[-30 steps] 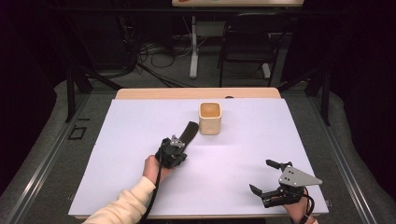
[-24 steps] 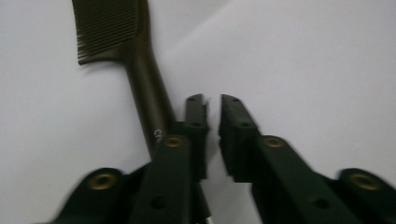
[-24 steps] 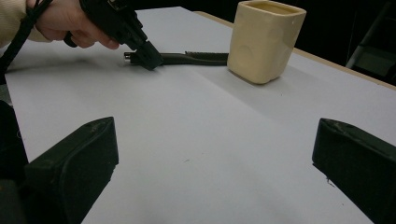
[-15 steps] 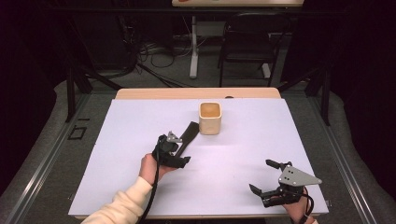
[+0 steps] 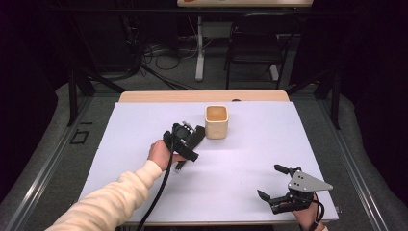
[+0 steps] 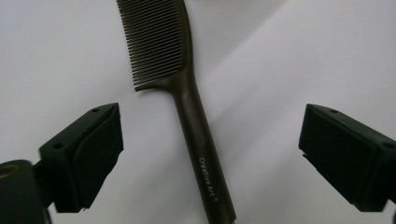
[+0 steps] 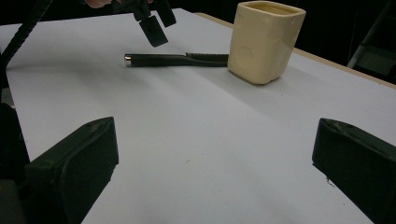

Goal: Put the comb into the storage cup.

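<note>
- Left gripper (image 6: 210,154) fingers (image 6: 81,156) spread wide, now lowered astride the comb (image 6: 187,93) handle; a grasp looks imminent.
- Right gripper (image 5: 279,185) open, idle, unmoved.

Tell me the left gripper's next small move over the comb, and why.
Probably lower the left gripper and close on the comb: its fingers stand open on either side of the handle, which lies flat on the table by the cup.

Lab: dark room, floor cables (image 5: 163,53), white-topped table (image 5: 269,139)
</note>
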Available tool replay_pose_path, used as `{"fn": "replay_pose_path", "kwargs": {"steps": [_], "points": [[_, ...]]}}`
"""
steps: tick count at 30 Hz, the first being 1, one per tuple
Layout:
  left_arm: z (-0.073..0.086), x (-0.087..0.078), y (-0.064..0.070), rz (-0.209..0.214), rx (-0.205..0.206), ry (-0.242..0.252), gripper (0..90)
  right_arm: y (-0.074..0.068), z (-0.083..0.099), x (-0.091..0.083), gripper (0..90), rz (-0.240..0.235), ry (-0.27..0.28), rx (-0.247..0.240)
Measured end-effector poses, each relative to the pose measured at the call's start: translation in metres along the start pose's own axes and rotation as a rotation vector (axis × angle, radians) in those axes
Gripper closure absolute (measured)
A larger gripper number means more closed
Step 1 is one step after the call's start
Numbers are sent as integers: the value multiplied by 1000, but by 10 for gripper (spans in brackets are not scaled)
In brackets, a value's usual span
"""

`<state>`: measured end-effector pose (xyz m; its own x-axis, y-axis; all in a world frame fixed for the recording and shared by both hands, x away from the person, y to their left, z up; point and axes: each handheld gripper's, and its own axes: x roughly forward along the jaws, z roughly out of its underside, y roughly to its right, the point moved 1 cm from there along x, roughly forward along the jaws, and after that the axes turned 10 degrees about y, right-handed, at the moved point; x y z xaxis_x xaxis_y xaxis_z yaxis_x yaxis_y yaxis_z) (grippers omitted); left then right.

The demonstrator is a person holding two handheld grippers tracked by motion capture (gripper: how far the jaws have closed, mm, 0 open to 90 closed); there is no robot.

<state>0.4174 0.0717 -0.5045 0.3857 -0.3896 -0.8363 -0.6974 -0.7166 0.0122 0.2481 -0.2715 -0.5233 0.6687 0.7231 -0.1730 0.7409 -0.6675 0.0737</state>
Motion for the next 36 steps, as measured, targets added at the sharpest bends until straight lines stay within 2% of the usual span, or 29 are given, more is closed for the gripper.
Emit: {"fn": "replay_pose_path", "kwargs": {"steps": [3,6,7,9,14,16,18,20,22,26,30,31,36], "points": [[-3,8,-2,-3,-11,-41,44,0,0,0,0,0,3,0],[-3,14,-4,7,-30,-78,116,0,0,0,0,-3,6,0],[-3,16,-5,9,-28,-90,144,0,0,0,0,-7,8,4],[-4,18,-7,22,-56,-98,198,-1,-1,-1,0,-14,8,-2],[-6,22,-11,32,-86,-116,410,-1,0,-1,0,-16,9,0],[-7,24,-12,37,-96,-131,454,0,0,-1,0,-15,8,0],[-7,25,-12,27,-107,-133,471,-1,0,0,0,-13,9,5],[-7,26,-12,11,-100,-143,505,-1,0,0,0,-13,9,5],[-7,28,-12,13,-108,-145,539,-1,0,0,0,-13,9,4],[-9,30,-7,-13,-86,-145,584,0,0,0,0,-12,10,0],[-9,32,-6,-37,-91,-156,617,0,0,0,0,-8,9,1],[-9,33,-5,-53,-91,-158,624,0,0,0,0,-9,9,1],[-7,34,-7,-73,-122,-153,653,0,0,0,0,-9,8,8]]}}
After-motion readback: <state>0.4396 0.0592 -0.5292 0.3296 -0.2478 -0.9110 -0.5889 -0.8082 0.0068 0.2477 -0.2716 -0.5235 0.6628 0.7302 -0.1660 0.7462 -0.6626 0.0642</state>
